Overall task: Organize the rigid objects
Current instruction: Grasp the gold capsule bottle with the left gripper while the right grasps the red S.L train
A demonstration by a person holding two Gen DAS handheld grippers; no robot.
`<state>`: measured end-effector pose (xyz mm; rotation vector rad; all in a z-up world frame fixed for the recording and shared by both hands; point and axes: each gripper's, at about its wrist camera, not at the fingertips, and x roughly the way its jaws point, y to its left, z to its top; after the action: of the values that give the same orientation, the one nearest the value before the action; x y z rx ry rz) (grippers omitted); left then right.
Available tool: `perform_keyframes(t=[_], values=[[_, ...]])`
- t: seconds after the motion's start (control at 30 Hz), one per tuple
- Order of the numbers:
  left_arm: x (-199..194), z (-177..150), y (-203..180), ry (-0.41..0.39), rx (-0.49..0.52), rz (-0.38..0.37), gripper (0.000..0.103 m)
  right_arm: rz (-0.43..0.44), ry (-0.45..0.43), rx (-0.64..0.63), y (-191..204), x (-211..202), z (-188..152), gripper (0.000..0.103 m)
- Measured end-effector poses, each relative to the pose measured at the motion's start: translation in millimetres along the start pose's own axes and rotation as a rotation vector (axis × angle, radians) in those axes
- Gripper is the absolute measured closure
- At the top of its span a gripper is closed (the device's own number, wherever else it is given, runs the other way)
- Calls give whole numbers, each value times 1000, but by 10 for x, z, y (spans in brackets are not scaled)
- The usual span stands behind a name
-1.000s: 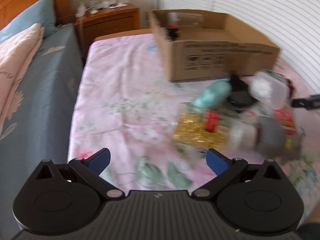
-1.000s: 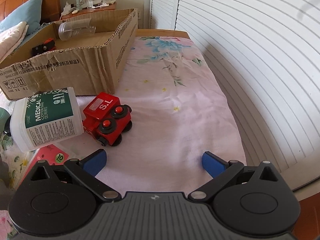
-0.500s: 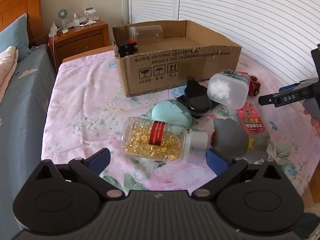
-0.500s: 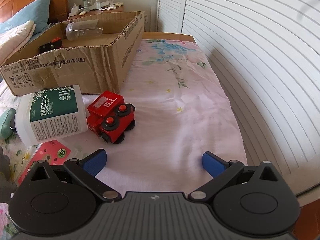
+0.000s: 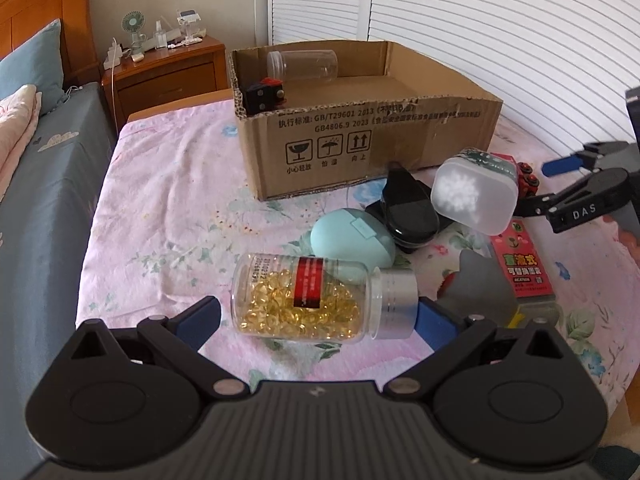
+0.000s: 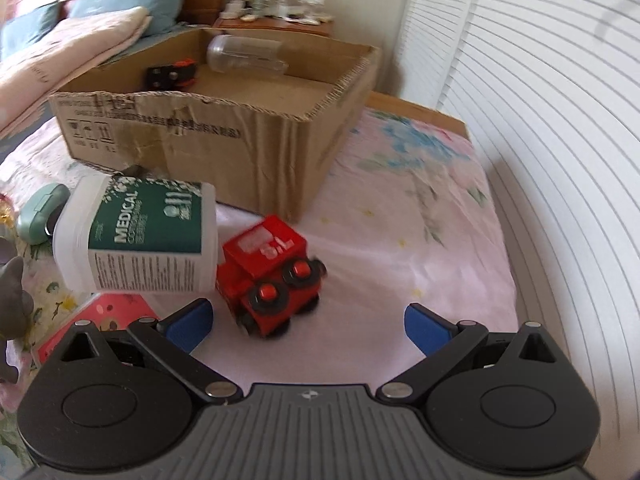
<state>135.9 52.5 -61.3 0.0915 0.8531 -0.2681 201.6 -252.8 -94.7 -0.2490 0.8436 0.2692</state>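
Note:
My left gripper [image 5: 316,318] is open, its fingers on either side of a clear bottle of yellow capsules [image 5: 320,300] lying on the bedsheet, not touching it. My right gripper [image 6: 308,320] is open just in front of a red toy train [image 6: 270,274], which lies between the fingers' line. It also shows in the left wrist view [image 5: 560,184]. A white medical cotton tub [image 6: 138,236] lies against the train. An open cardboard box [image 5: 360,128] holds a clear jar [image 5: 302,65] and a black-red toy [image 5: 264,94].
A teal case [image 5: 352,240], a black case [image 5: 410,208], a grey toy [image 5: 480,284] and a pink-red packet [image 5: 524,260] lie on the floral sheet. A nightstand [image 5: 164,68] stands behind. White shutters [image 6: 540,120] line the right side, the bed edge below them.
My left gripper swung right and came close to the capsule bottle, which now lies between its fingers. My right gripper moved forward toward the red train.

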Motion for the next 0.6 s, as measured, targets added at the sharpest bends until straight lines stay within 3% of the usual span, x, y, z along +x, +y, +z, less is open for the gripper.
perform_keyframes(t=[0.1,0.27,0.47,0.6], values=[[19,4,-4,10,0,4,2,39,-16,-57,-15,41,49,1],[29,15,1,21,-5,2,2,133,-25,-128,-14,20,104,23],[20,17,1,23,-10,3,2,122,-19,-181,60,-37,122,42],[5,8,-9,20,7,6,2,90,4,-148,81,-127,52,42]])
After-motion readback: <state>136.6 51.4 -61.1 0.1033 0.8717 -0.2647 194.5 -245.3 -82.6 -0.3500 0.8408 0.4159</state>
